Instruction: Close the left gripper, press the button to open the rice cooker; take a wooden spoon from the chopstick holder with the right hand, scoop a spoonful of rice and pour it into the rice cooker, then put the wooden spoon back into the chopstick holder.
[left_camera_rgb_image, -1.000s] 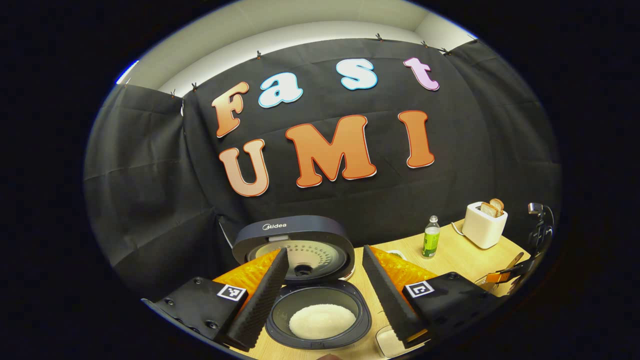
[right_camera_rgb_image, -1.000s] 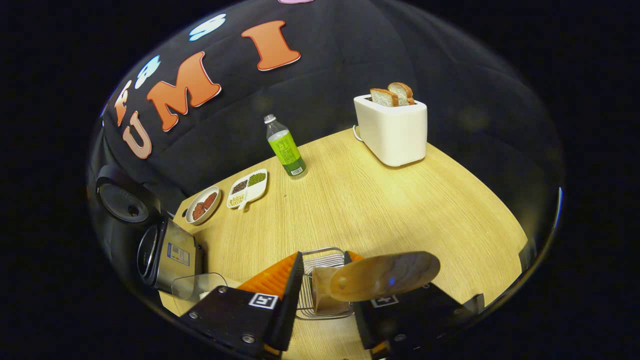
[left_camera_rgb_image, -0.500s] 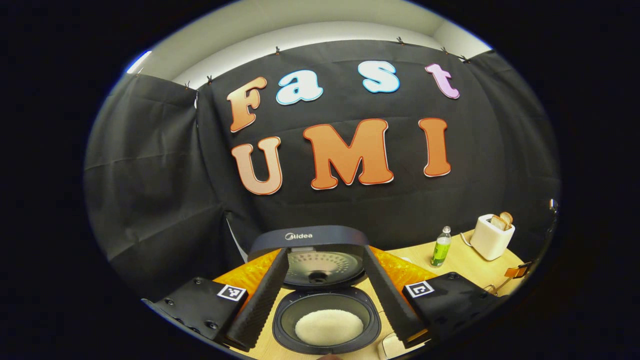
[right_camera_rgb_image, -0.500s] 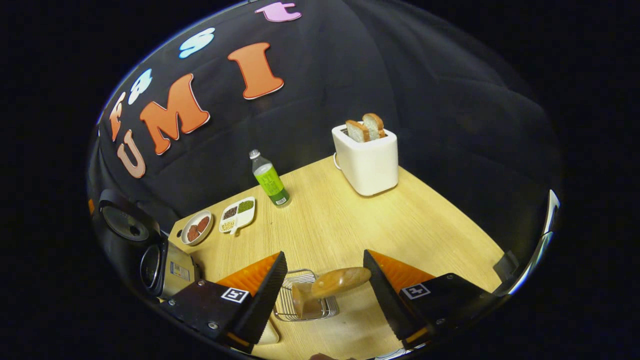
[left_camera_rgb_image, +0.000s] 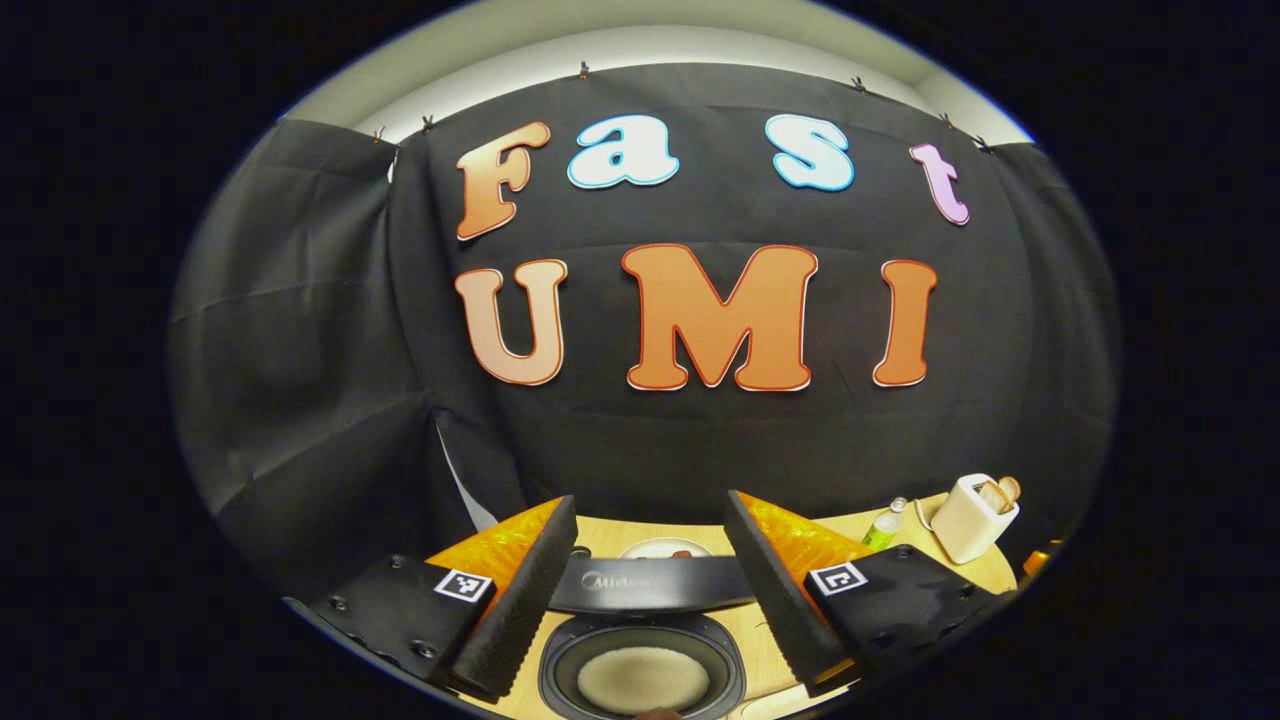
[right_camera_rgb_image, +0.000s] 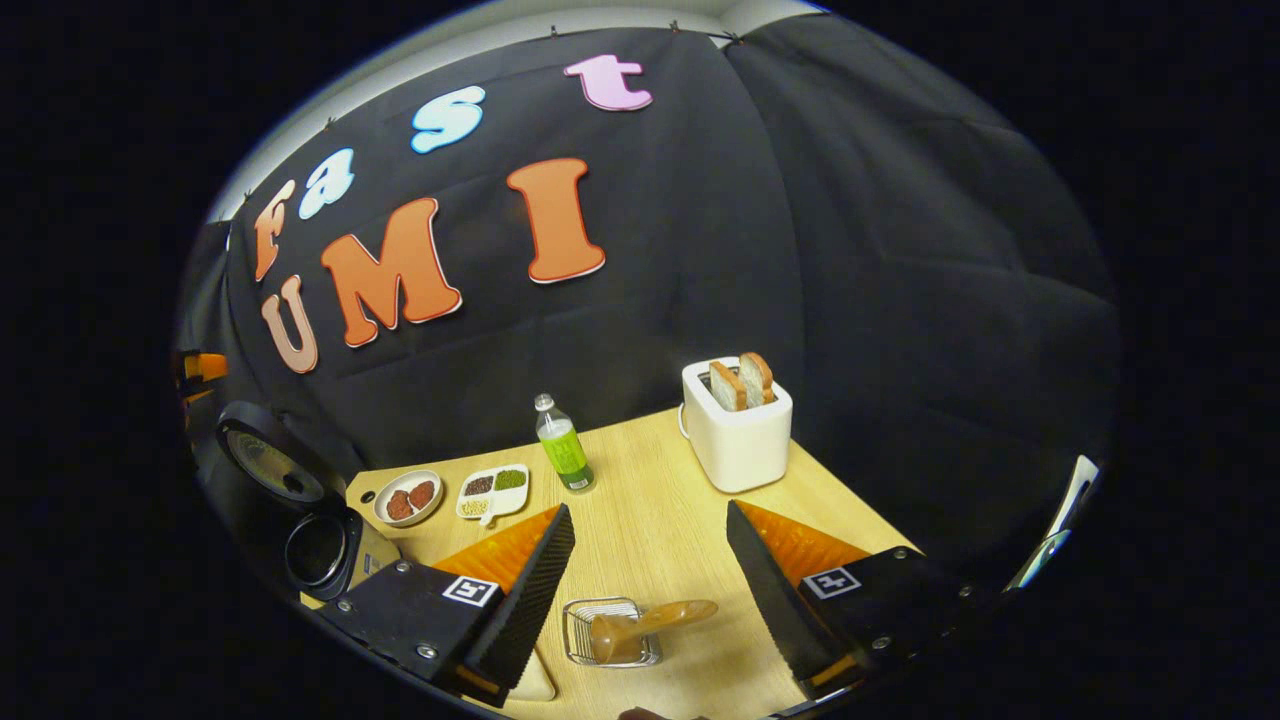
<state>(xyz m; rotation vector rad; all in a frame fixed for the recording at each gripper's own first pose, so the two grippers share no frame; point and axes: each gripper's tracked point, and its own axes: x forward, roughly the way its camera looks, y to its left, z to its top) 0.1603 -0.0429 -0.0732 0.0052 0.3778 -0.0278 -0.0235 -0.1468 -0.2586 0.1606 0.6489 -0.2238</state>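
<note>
Below my open left gripper (left_camera_rgb_image: 648, 500) the rice cooker (left_camera_rgb_image: 640, 675) stands with its lid (left_camera_rgb_image: 650, 583) raised and seen edge-on. White rice lies in its pot. In the right gripper view the wooden spoon (right_camera_rgb_image: 655, 618) rests in the wire chopstick holder (right_camera_rgb_image: 580, 632) on the table, bowl end up and leaning right. My right gripper (right_camera_rgb_image: 649, 510) hangs open above and behind the holder, with nothing between its fingers. The cooker (right_camera_rgb_image: 315, 545) sits at the far left of that view, lid (right_camera_rgb_image: 268, 465) up.
On the wooden table (right_camera_rgb_image: 650, 480) stand a white toaster (right_camera_rgb_image: 735, 430) with bread slices, a green bottle (right_camera_rgb_image: 563, 455), a round plate (right_camera_rgb_image: 408, 498) and a divided dish (right_camera_rgb_image: 492, 490). A white container's edge (right_camera_rgb_image: 532, 687) shows by the right gripper's left finger. The toaster (left_camera_rgb_image: 968, 518) stands far right in the left gripper view.
The right gripper has opened wider and drawn up and back from the holder, leaving the spoon in it. The left gripper has pulled back and tilted up from the open cooker.
</note>
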